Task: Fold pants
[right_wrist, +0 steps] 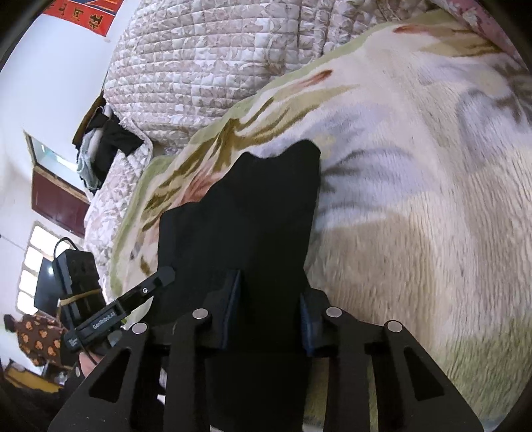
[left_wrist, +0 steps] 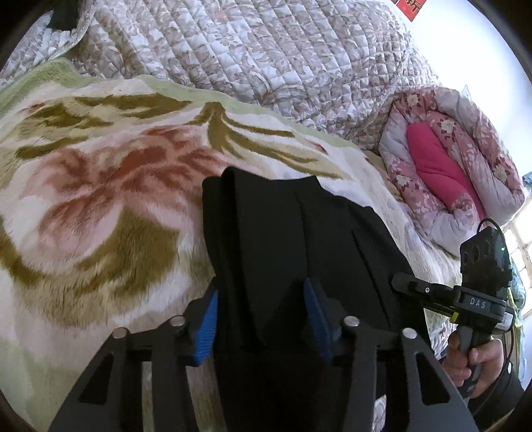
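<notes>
A: Left wrist view: I've got the left gripper point(left_wrist: 262, 319) over the black pants point(left_wrist: 292, 232), which lie on the flowered blanket point(left_wrist: 99, 206). Pants cloth runs up between the two blue pads point(left_wrist: 207, 329). Jaws partway apart; pad on the blanket side sits at the cloth's edge, other pad has cloth on both sides. Can't tell if they're pinching or just straddling.

B: And the right gripper?

A: Right wrist view: right gripper point(right_wrist: 269, 312) also over the pants, narrower gap. Both pads look hard against the black cloth, w/ a strip of pants between them and running on past the tips. I'd call that one clamped on the pants.

B: Where do the pants sit?

A: On the blanket, near its middle. Far end of the pants is wavy, reaching toward the quilt point(left_wrist: 266, 56) that's bunched up beyond the blanket. In the left view the pants show lengthwise creases.

B: Anything else nearby?

A: Pink rolled bedding point(left_wrist: 445, 159) past the blanket's far right corner in the left view. Person's hand point(left_wrist: 472, 359) on the right gripper's handle, beside the pants. Dark clothes heap point(right_wrist: 99, 143) at the quilt's left end in the right view, well apart from the pants. Red wall poster point(right_wrist: 83, 13) above that.
</notes>
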Demonstrator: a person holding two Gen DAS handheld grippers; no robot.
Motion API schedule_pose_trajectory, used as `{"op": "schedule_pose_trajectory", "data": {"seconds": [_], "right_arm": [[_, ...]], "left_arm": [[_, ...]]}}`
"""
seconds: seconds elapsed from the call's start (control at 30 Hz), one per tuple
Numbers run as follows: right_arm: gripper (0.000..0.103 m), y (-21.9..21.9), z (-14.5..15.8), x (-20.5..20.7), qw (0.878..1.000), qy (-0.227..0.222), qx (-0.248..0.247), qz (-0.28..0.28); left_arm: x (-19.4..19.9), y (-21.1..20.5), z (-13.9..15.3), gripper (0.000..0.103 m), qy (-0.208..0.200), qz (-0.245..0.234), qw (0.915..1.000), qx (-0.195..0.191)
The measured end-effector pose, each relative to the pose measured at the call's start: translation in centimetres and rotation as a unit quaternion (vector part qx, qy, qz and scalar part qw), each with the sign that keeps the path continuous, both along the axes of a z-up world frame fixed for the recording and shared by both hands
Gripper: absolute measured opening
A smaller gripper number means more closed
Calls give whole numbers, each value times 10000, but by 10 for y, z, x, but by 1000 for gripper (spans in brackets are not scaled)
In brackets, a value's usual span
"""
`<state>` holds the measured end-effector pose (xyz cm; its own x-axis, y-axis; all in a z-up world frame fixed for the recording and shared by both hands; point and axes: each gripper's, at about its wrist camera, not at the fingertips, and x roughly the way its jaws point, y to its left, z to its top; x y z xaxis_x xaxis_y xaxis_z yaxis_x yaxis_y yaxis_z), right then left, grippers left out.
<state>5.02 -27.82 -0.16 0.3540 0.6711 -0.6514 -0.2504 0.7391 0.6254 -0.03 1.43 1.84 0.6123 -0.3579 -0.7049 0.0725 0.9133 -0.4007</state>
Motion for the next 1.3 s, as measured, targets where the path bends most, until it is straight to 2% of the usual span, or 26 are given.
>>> {"op": "schedule_pose_trajectory", "data": {"seconds": [0.27,0.67,0.87,1.3], "right_arm": [[31,9,-3,12,9998,-69,-161,-28],[24,16,4,7,9986,-280,-456,-45],[18,20,13,2,9976,-452,-517,-49],[16,26,37,-16,9961,-748,-473,-56]], "left_arm": [[7,-4,0,48,17,-29,9999,112],[3,-18,14,34,-227,-153,9981,559],[0,-21,19,29,-313,-165,9973,650],[-9,-23,30,25,-443,-226,9967,636]]}}
